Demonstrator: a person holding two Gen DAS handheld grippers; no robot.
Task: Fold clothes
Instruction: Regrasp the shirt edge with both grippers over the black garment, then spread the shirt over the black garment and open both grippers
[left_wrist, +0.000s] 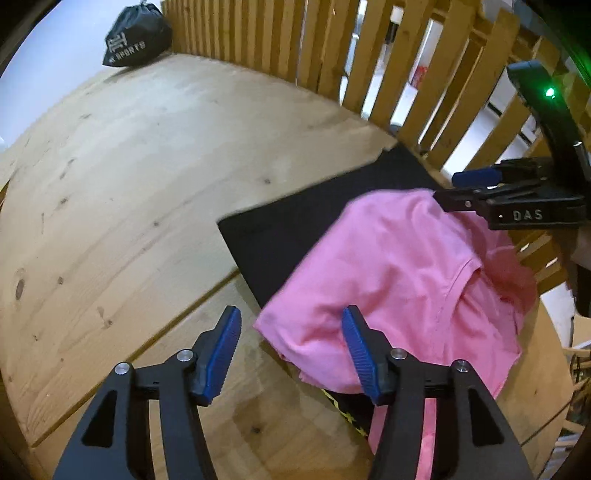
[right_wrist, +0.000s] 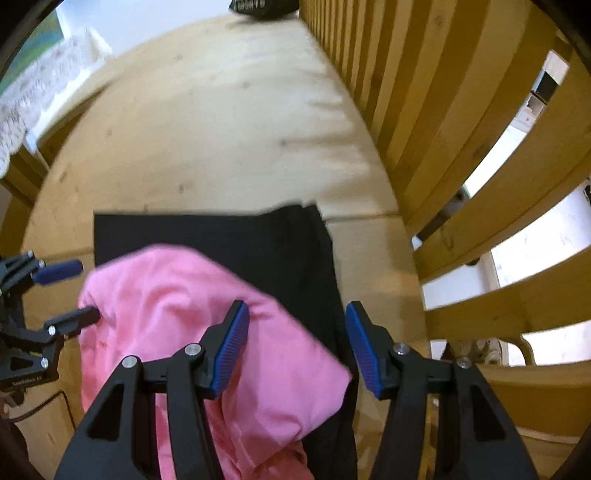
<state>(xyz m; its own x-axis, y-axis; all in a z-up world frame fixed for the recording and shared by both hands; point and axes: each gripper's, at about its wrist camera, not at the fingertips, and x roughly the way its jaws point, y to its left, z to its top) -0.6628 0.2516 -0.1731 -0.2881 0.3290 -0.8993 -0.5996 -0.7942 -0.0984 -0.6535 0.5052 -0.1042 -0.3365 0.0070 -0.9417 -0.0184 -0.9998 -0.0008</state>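
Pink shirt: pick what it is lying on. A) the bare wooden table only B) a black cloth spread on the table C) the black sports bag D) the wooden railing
B: the pink shirt lies crumpled on a flat black cloth spread over the wooden table, with the black showing around it in both wrist views.

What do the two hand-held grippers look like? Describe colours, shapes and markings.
Both match. The left hand-held gripper has black arms with triangular cut-outs, silver pivot pins and ribbed blue pads on the fingertips. The right hand-held gripper is built the same; seen from the left wrist camera, its black body carries raised letters "DAS" and a green light glows above it.
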